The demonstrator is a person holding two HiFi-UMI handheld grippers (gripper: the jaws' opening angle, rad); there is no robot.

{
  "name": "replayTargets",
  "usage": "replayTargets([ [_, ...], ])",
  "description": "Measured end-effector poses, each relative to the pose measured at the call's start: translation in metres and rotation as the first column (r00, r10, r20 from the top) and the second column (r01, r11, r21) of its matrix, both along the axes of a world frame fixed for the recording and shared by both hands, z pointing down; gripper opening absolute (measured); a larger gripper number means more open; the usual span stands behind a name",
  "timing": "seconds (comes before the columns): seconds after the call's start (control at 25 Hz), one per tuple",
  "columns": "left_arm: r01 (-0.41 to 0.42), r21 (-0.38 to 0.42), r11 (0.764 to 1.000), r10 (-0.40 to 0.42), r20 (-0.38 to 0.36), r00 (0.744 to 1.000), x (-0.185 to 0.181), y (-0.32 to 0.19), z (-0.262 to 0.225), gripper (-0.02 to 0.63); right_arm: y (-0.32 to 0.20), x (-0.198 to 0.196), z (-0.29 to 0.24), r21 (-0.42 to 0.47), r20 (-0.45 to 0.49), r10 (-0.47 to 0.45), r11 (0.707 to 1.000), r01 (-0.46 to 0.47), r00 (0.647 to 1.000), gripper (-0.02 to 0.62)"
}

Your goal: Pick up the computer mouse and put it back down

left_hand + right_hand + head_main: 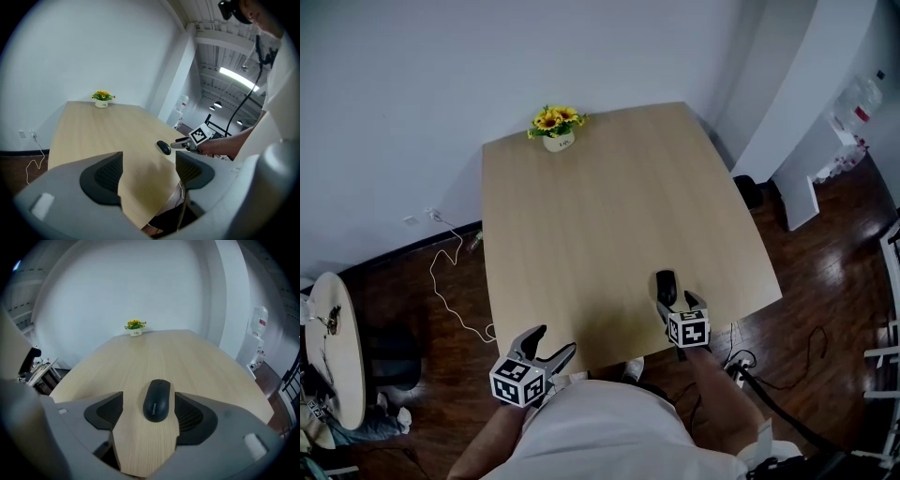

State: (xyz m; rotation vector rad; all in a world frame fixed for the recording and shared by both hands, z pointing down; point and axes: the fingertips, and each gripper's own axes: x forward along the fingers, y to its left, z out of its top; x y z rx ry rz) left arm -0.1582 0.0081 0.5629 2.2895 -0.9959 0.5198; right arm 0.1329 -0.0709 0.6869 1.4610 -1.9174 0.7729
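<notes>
Looking down in the head view, the computer mouse (666, 286) lies flat on the wooden bench (609, 206), low and right of centre in the frame, near the bench's front edge. The right tool (676, 302) sits just below it, jaws apart, their tips at the mouse's near end. The left tool (551, 342) hangs at the lower left, off the bench's edge, its jaws spread with nothing in them. A pot of yellow flowers (558, 127) stands at the top, well apart.

In the left gripper view, the left tool (149, 171) gapes over bare bench. The mouse (163, 147) shows right of centre, with the right tool (185, 144) just beside it.

In the right gripper view, the mouse (157, 401) rests on the bench mid-frame, between the parted jaws of the right tool (149, 417). It is closer to the right-hand pad, with bare wood on its left, and neither pad looks to press it. To my eye the mouse is down and unheld. Whether the lift is done or yet to come, these views don't say.
</notes>
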Motion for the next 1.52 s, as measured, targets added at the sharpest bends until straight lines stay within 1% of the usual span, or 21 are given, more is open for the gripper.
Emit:
replayTargets([
  [0.2,-0.060,0.009,0.998,0.060,-0.020,0.998,0.012,-0.005,0.001,0.340,0.039,-0.020,-0.071,0.077,0.031,-0.046,0.996,0.044,0.998,0.350],
  [0.36,-0.096,0.008,0.995,0.096,-0.030,0.995,0.014,-0.011,0.003,0.340,0.079,-0.030,-0.128,0.129,0.049,-0.063,0.990,0.056,0.997,0.361],
  [0.44,-0.117,0.006,0.993,0.117,-0.035,0.993,0.015,-0.013,0.005,0.339,0.099,-0.031,-0.153,0.150,0.058,-0.058,0.987,0.049,0.997,0.371],
  [0.56,-0.150,0.000,0.989,0.150,-0.041,0.988,0.018,-0.015,0.007,0.339,0.125,-0.030,-0.179,0.178,0.080,-0.026,0.984,0.012,0.996,0.383],
  [0.8,-0.229,-0.004,0.973,0.229,-0.050,0.972,0.032,-0.013,0.009,0.339,0.158,-0.025,-0.192,0.176,0.079,0.047,0.983,-0.061,0.996,0.383],
  [1.04,-0.282,-0.002,0.959,0.282,-0.052,0.958,0.041,-0.011,0.010,0.339,0.172,-0.028,-0.197,0.182,0.087,0.099,0.977,-0.114,0.991,0.380],
  [1.24,-0.301,-0.001,0.954,0.300,-0.053,0.952,0.043,-0.007,0.010,0.339,0.179,-0.034,-0.197,0.191,0.098,0.105,0.974,-0.122,0.990,0.380],
  [1.52,-0.295,0.000,0.956,0.294,-0.056,0.954,0.040,0.000,0.009,0.339,0.183,-0.039,-0.199,0.197,0.104,0.098,0.973,-0.117,0.990,0.379],
])
